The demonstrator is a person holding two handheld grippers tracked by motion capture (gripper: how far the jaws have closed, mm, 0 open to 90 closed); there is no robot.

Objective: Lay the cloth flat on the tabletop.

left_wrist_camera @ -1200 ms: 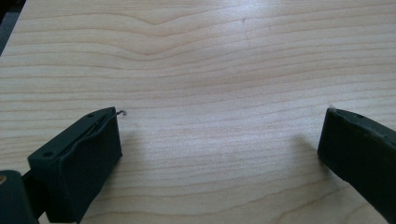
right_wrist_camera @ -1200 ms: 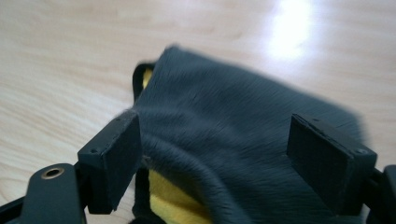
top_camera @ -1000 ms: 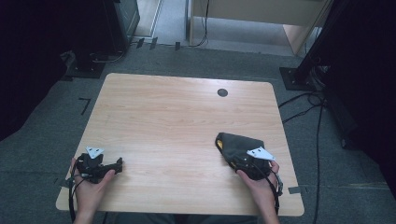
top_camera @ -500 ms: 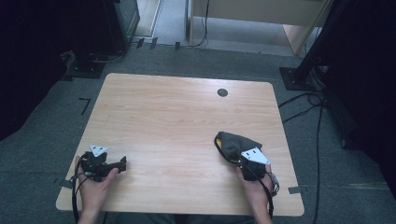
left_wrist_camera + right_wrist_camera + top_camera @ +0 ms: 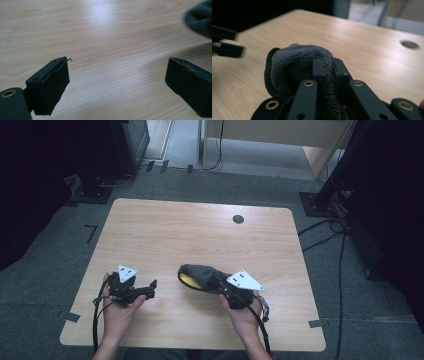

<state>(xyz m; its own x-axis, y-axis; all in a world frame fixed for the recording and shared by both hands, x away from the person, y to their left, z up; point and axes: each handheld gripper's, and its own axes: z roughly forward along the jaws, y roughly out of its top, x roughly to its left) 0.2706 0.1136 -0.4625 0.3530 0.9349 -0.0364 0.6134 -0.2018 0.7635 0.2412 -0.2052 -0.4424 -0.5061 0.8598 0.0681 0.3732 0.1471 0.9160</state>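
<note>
A dark grey fleecy cloth [image 5: 196, 273] with a yellow patch on its underside hangs just above the wooden table [image 5: 200, 235], near the front middle. My right gripper [image 5: 218, 283] is shut on its near edge; the jaws have just been closing, and in the right gripper view the fleece [image 5: 294, 65] is pinched in my right gripper [image 5: 328, 63]. My left gripper [image 5: 151, 289] stands open to the cloth's left, pointing at it. Its jaws have just been closing a little, with bare wood between them in the left gripper view [image 5: 117, 67]. The cloth's edge [image 5: 200, 20] shows there at upper right.
A round cable hole [image 5: 238, 219] sits near the table's far edge. Cables [image 5: 325, 232] and a stand base [image 5: 320, 202] lie on the floor to the right, another base [image 5: 92, 194] to the left. The far half of the tabletop is bare wood.
My right gripper closed on the cloth and carried it left toward the table's middle, lifting it. My left gripper moved right and slightly up.
</note>
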